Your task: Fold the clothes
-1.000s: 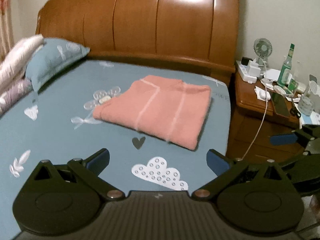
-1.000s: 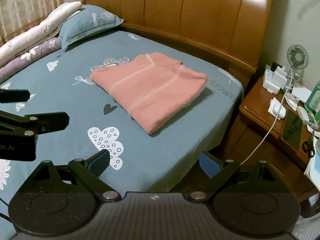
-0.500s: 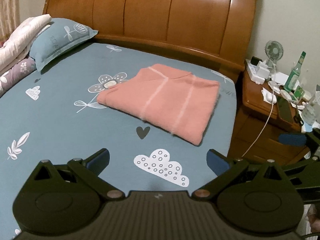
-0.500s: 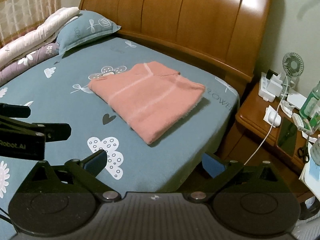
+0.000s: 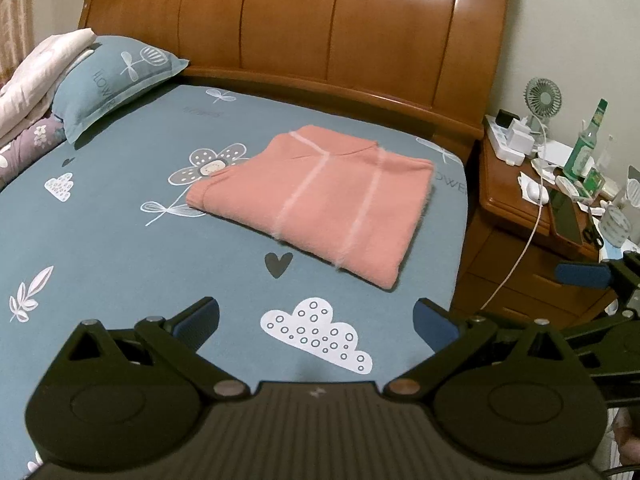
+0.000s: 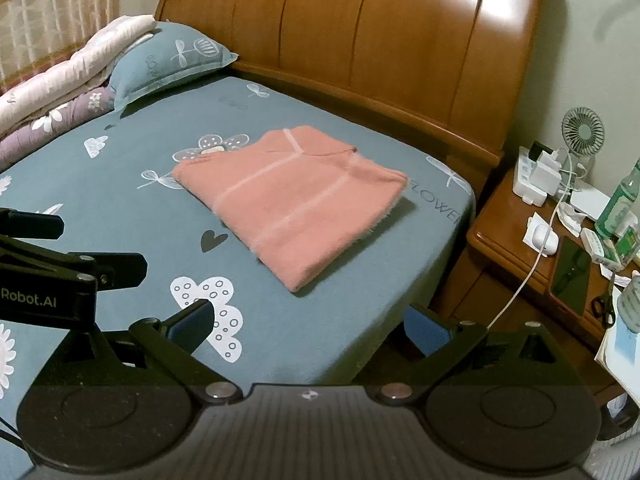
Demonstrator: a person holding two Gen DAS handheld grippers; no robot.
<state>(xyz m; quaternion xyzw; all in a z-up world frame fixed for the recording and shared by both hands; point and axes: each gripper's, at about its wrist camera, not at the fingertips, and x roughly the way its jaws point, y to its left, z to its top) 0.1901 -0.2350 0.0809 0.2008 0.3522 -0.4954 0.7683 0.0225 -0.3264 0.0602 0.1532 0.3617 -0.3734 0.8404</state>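
A pink garment [image 5: 316,200] lies folded into a neat rectangle on the bed [image 5: 120,248], toward the headboard [image 5: 320,32] and close to the bed's right edge. Two pale stripes run across its top face. In the right wrist view the garment [image 6: 296,200] sits flat on the blue sheet [image 6: 360,280], partly covering a printed flower, with a dark heart print just beside its near edge.

The left hand-held gripper [image 5: 316,320] hangs above the near part of the bed, its jaws spread wide with nothing between them, well apart from the garment. A white cloud print shows on the sheet in the gap. The right hand-held gripper [image 6: 306,326] is also spread and empty, over the bed's right edge, likewise clear of the garment. Each gripper shows at the border of the other's view: the left one at the left of the right wrist view, the right one at the right of the left wrist view.

A blue pillow [image 5: 116,80] leans at the head of the bed on the left, beside rolled quilts [image 6: 60,84]. To the right of the bed stands a wooden nightstand [image 6: 504,240] carrying a small fan [image 6: 582,130], a green bottle [image 5: 586,144], a white charger with cable [image 6: 544,168], a phone [image 6: 570,276] and scissors [image 6: 604,304].
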